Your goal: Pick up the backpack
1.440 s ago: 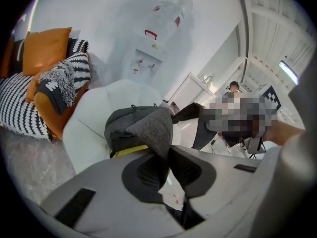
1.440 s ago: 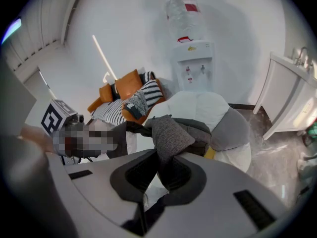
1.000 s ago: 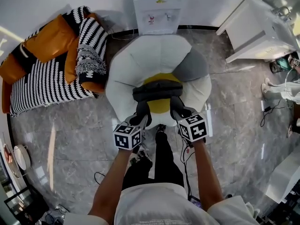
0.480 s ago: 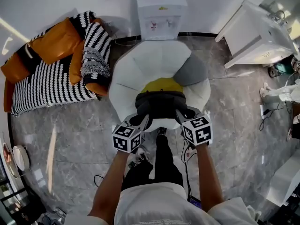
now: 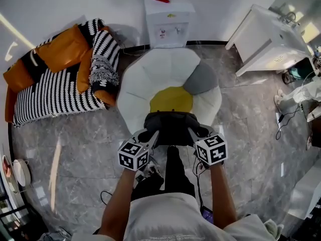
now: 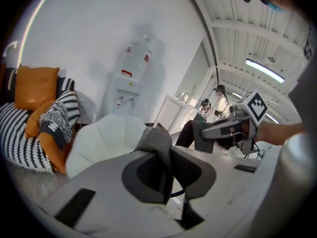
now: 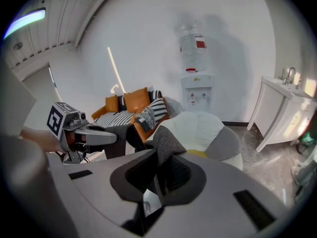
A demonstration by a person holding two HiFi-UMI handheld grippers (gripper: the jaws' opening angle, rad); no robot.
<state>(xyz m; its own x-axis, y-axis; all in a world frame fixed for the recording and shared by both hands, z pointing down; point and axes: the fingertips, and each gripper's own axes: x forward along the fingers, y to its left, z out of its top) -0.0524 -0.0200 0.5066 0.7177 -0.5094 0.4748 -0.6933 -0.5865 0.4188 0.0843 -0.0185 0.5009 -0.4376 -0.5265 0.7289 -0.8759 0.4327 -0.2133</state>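
At the near edge of a white flower-shaped seat (image 5: 150, 79), the dark backpack (image 5: 171, 127) hangs between the two claws. It sits just in front of the seat's yellow centre (image 5: 171, 98). Whether its bottom touches the seat cannot be told.

The left claw (image 5: 149, 135) is clamped on a grey strap (image 6: 156, 142) at the pack's left side, the fabric pinched in it and sticking up past its tips. The right claw (image 5: 194, 132) is clamped the same way on the other strap (image 7: 167, 139). Both claws point down and inward, near each other, above the person's legs (image 5: 173, 169).

Beyond the seat stands a water dispenser (image 5: 168, 19). A striped sofa (image 5: 45, 94) with orange cushions (image 5: 55, 49) lies to the left on the grey floor (image 5: 75, 149).
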